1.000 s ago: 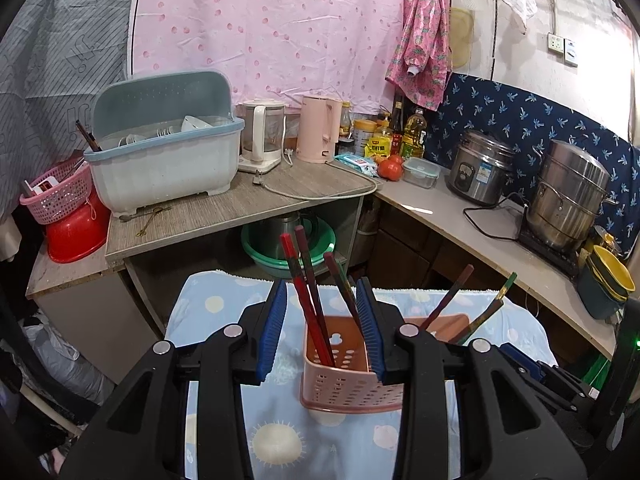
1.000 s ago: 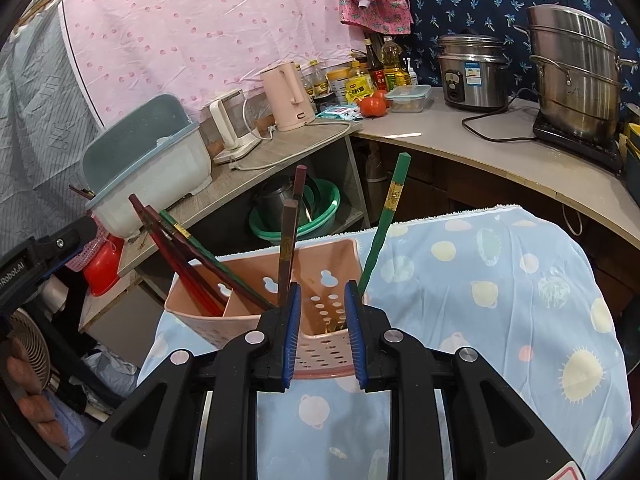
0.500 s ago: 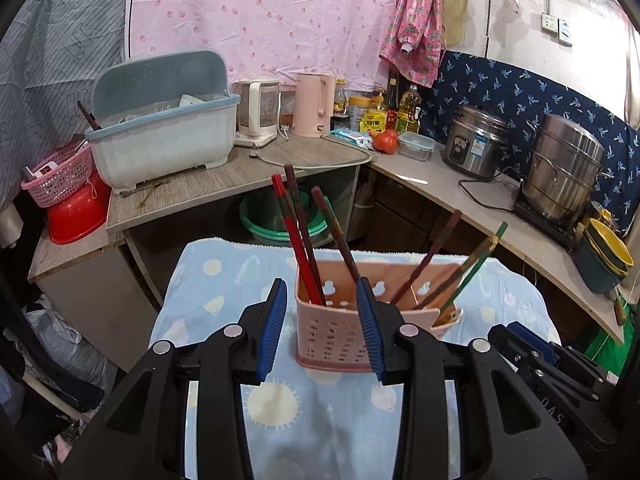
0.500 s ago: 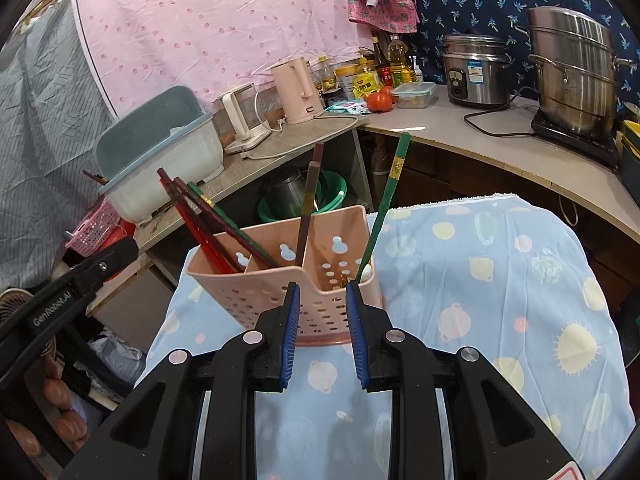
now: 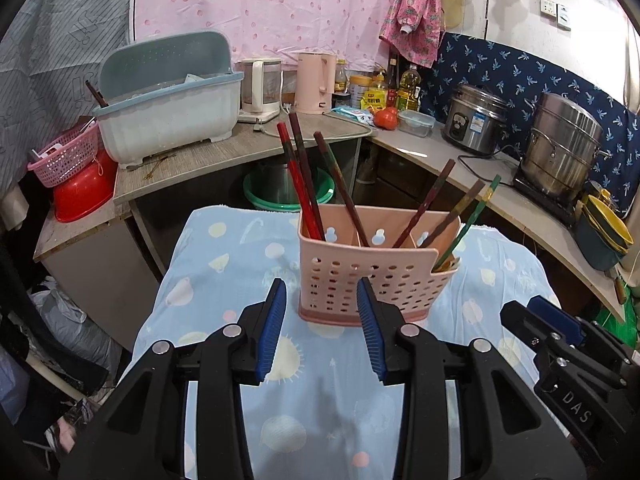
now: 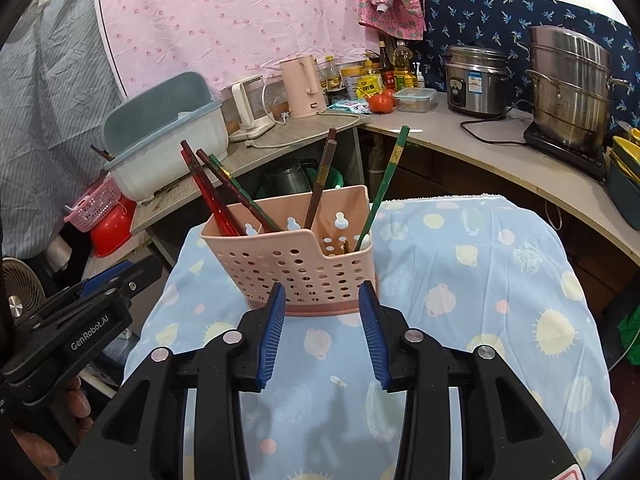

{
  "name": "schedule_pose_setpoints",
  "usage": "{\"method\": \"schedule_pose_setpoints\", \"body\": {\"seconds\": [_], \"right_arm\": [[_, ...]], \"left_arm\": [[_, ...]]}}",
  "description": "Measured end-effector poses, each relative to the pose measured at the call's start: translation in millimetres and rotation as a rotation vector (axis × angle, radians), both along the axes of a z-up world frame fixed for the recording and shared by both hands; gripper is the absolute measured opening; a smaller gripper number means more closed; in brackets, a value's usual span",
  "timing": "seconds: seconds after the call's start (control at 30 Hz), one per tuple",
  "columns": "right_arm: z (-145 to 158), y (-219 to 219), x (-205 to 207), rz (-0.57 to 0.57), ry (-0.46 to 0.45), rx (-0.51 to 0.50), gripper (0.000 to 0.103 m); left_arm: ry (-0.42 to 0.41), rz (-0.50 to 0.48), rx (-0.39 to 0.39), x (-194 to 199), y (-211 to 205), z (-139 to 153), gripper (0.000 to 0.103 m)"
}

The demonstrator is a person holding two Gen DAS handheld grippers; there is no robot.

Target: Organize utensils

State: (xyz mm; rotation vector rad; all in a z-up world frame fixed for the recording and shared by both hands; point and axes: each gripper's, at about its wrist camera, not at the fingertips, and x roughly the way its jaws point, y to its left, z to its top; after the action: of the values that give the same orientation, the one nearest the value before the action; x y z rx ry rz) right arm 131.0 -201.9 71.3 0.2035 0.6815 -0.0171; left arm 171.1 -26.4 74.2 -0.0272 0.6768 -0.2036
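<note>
Two grippers hang back from the pink utensil caddy [image 6: 296, 260], both empty.

Right gripper [image 6: 322, 328] is spreading its jaws with nothing between its blue pads [image 6: 272, 332]; a second ago those pads sat narrow, close up against the caddy wall, so it has let go and drawn back. Left gripper [image 5: 322, 326] stays part-open, also grasping nothing, and has pulled away too. That reads as the caddy being set down: it stands upright on the blue printed cloth [image 6: 480, 288], red chopsticks [image 6: 208, 196] in its left compartment, brown chopsticks [image 6: 320, 178] and a green one [image 6: 384, 184] to the right. Beyond lie a wooden counter [image 5: 224, 156] with a dish-drainer bin [image 5: 168, 104], pink kettle [image 5: 316, 82], rice cooker [image 5: 474, 124] and steel steamer pot [image 5: 562, 148].
</note>
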Motion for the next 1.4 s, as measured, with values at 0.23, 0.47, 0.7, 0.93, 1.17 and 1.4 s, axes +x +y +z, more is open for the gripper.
{"method": "schedule_pose_setpoints", "body": {"seconds": [0.23,0.47,0.7,0.93,1.17,1.4], "right_arm": [[0.2,4.8,-10.9,-0.011,0.003,-0.064,0.052],[0.3,7.1,-20.6,-0.044,-0.004,-0.123,0.065],[-6.1,4.7,-23.6,-0.05,0.023,-0.125,0.068],[-9.2,4.6,-25.5,-0.052,0.032,-0.129,0.078],[-7.2,9.6,-29.2,-0.051,0.022,-0.178,0.084],[-10.3,7.7,-29.6,-0.045,0.039,-0.149,0.097]], "left_arm": [[0.005,0.014,0.015,-10.7,1.4,-6.9,0.052],[0.009,0.029,0.029,-17.3,4.5,-13.6,0.063],[0.026,0.034,0.039,-22.8,6.6,-21.6,0.067],[0.033,0.043,0.051,-26.9,5.9,-26.8,0.077],[0.033,0.049,0.051,-29.3,6.0,-27.0,0.085],[0.03,0.06,0.063,-32.2,6.5,-26.8,0.089]]}}
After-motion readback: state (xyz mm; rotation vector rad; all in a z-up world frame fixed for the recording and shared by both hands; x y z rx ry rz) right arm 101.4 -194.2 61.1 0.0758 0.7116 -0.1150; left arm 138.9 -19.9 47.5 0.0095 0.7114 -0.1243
